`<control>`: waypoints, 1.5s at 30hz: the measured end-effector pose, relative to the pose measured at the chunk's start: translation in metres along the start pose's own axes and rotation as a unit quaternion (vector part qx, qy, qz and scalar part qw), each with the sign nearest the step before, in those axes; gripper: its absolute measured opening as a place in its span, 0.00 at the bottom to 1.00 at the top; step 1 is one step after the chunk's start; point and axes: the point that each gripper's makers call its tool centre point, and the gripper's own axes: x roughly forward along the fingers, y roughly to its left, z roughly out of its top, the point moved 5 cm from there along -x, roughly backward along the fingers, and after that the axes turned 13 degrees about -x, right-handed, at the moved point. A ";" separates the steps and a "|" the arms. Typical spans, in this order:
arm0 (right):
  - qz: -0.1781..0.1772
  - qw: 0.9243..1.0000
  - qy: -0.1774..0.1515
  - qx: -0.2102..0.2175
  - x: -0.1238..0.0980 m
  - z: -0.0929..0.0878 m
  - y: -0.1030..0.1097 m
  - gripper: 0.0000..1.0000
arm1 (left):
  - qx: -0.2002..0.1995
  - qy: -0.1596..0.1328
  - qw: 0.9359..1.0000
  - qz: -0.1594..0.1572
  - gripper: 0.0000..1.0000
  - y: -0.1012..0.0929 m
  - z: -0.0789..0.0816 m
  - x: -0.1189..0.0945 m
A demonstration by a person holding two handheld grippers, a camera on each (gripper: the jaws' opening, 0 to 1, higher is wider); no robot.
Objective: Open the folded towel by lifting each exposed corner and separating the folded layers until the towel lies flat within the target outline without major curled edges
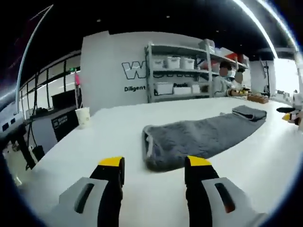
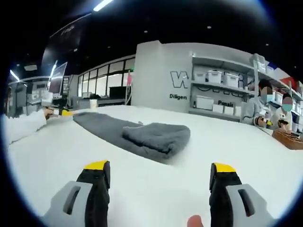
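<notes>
Two grippers hang low over a broad white table (image 1: 94,137), one at each end of the grey towel (image 1: 199,137), presumably so each can take a corner. That towel lies long across the tabletop, one end folded into a thick pad. The left gripper (image 1: 154,165) faces its rolled near end, jaws wide and empty; the right gripper (image 2: 160,169) faces the pad, also spread, holding nothing

Both views look low across the table (image 1: 118,127) at opposite towel (image 2: 156,135) ends.
</notes>
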 end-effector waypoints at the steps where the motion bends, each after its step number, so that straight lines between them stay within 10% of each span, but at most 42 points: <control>1: -0.002 1.000 0.002 -0.003 0.000 -0.001 0.000 0.86 | -0.006 0.002 1.000 -0.009 0.57 -0.004 0.000 -0.005; 7: -0.001 1.000 0.014 -0.013 0.004 -0.004 0.009 0.86 | -0.043 0.024 0.998 -0.037 0.96 -0.021 0.003 -0.024; 20: 0.021 0.993 0.028 -0.116 0.072 0.044 0.050 0.82 | 0.009 0.072 0.989 -0.125 1.00 -0.061 0.007 -0.040; 25: 0.030 0.991 0.025 -0.130 0.116 0.065 0.065 0.77 | 0.016 0.075 0.991 -0.110 1.00 -0.052 0.010 -0.042; 34: 0.022 0.981 0.034 -0.188 0.164 0.067 0.073 0.45 | 0.011 0.063 0.992 -0.107 1.00 -0.049 0.015 -0.045; 45: 0.049 0.976 0.054 -0.206 0.163 0.050 0.077 0.02 | 0.000 0.058 0.992 -0.111 1.00 -0.048 0.017 -0.046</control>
